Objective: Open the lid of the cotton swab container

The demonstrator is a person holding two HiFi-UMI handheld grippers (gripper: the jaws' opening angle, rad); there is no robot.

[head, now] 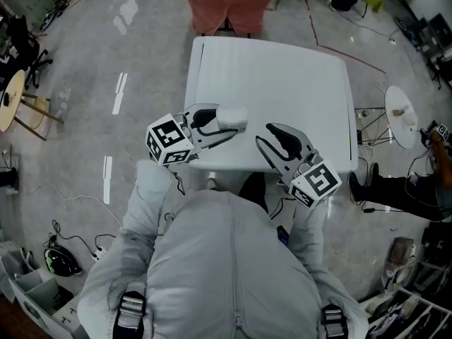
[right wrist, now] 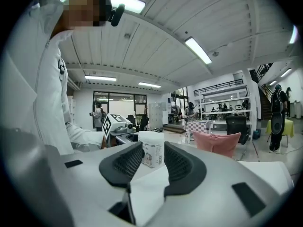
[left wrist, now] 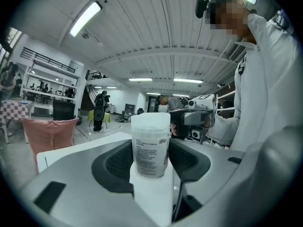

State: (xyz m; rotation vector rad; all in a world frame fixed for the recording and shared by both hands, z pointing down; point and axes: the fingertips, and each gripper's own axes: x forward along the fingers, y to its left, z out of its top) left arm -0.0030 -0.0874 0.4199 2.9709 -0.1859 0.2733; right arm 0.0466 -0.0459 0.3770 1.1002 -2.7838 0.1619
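Observation:
The cotton swab container (head: pixel 236 115) is a small white tub with a printed label, and its cap is on. My left gripper (head: pixel 227 124) is shut on it above the near edge of the white table (head: pixel 282 76). In the left gripper view the container (left wrist: pixel 150 148) stands upright between the dark pads (left wrist: pixel 116 162), which press on its sides. My right gripper (head: pixel 264 134) is open and empty, a short way to the right of the container and not touching it. In the right gripper view the container (right wrist: pixel 151 149) shows beyond the open jaws (right wrist: pixel 152 163).
A chair draped in pink cloth (head: pixel 227 6) stands at the table's far side. A small round table (head: pixel 400 116) is at the right, a wooden stool (head: pixel 15 99) at the left. Cables and bins lie on the floor around.

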